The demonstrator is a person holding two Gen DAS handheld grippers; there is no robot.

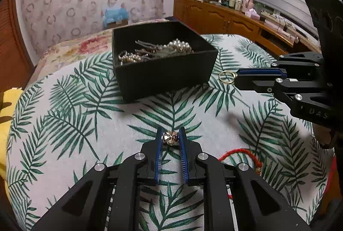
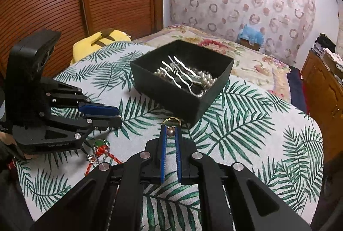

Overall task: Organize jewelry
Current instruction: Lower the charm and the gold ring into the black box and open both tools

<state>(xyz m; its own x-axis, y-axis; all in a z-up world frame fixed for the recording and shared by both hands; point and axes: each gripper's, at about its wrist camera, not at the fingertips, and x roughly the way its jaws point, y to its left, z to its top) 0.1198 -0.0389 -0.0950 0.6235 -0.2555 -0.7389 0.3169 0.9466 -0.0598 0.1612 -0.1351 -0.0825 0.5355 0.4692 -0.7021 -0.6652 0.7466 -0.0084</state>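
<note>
Both grippers carry a piece toward the box (image 1: 163, 72), which sits on the leaf-print cloth (image 1: 64, 124) and already holds pearls (image 1: 180, 45) and hairpins (image 2: 182, 76). The left gripper (image 1: 170, 137) has its fingers pinching a gold bead (image 1: 170, 138) well short of the box. The right gripper (image 2: 170, 131) has its fingers pinching a gold ring (image 1: 227, 76) just beside the box's near corner. To drop cleanly, each piece should probably be lifted above the rim and fully over the interior before the fingers spread, one gripper at a time.

left tool (image 1: 171, 138): jaws pinched, level, forward | right tool (image 2: 170, 132): jaws pinched, held aloft
</note>
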